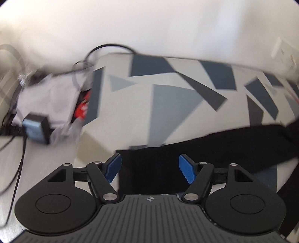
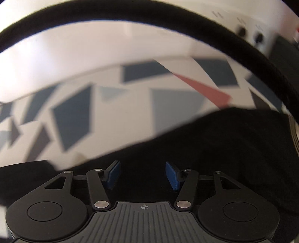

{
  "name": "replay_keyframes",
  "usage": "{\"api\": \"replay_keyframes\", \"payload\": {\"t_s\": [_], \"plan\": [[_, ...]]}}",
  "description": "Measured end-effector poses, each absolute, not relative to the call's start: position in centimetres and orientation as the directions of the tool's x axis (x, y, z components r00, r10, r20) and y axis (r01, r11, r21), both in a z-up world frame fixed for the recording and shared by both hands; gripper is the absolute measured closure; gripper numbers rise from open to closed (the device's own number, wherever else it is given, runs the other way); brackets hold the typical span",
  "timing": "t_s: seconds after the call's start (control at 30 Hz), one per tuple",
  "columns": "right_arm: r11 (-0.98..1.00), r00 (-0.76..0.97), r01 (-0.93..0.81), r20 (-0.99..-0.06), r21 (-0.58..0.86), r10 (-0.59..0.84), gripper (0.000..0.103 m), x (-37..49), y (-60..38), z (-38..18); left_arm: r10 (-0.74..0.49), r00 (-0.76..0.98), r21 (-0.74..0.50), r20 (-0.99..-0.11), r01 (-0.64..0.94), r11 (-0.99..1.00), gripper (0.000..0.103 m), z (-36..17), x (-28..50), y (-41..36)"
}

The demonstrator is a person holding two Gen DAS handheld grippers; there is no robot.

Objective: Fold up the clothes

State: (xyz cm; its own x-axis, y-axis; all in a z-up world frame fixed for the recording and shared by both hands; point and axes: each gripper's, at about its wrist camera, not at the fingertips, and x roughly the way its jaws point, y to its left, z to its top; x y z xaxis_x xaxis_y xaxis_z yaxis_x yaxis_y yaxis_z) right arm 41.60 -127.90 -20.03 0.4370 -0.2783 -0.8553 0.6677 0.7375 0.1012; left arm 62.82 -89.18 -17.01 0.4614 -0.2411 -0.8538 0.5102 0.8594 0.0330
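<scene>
A black garment (image 1: 214, 145) lies on a white cover printed with blue and grey triangles (image 1: 177, 97); it stretches from below my left gripper (image 1: 149, 158) off to the right edge. The left gripper's blue pads stand wide apart above the cloth, with nothing pinched. In the right wrist view the same black garment (image 2: 214, 145) fills the lower right, over the patterned cover (image 2: 74, 115). My right gripper (image 2: 142, 164) hangs over it with its blue pads apart and no fold pressed between them. A black fabric band (image 2: 186, 16) arcs close across the top of that view.
At the far left sits a heap of pale grey cloth (image 1: 48, 101) with a blue and black box (image 1: 35, 129) and something red (image 1: 82, 108) beside it. Black cables (image 1: 18, 168) trail down the left. A white wall (image 1: 149, 28) with sockets (image 2: 250, 35) stands behind.
</scene>
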Motion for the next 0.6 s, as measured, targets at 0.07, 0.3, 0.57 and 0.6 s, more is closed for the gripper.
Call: {"api": "replay_keyframes", "payload": {"t_s": [0.07,0.3,0.57,0.6], "plan": [[0.752,0.442,0.656,-0.843,0.070,-0.307,0.048,42.2,-127.8,-20.3,-0.208,0.470,0.114,-0.858,0.567,0.816,0.033,-18.1,62.5,-91.4],[0.744,0.470,0.668,-0.785,0.017,-0.404,0.045,44.5,-130.7,-21.2,-0.171,0.540,0.181,-0.824,0.539,0.823,0.014,-19.8,63.9,-93.5],[0.664,0.460,0.748,-0.734,0.017,-0.500,0.042,46.3,-135.7,-21.4,-0.103,0.638,0.302,-0.763,0.493,0.816,0.013,-20.1,65.9,-94.6],[0.649,0.461,0.760,-0.732,0.033,-0.502,0.043,46.2,-136.2,-21.3,-0.093,0.643,0.312,-0.760,0.486,0.817,0.013,-20.2,66.2,-94.8]]}}
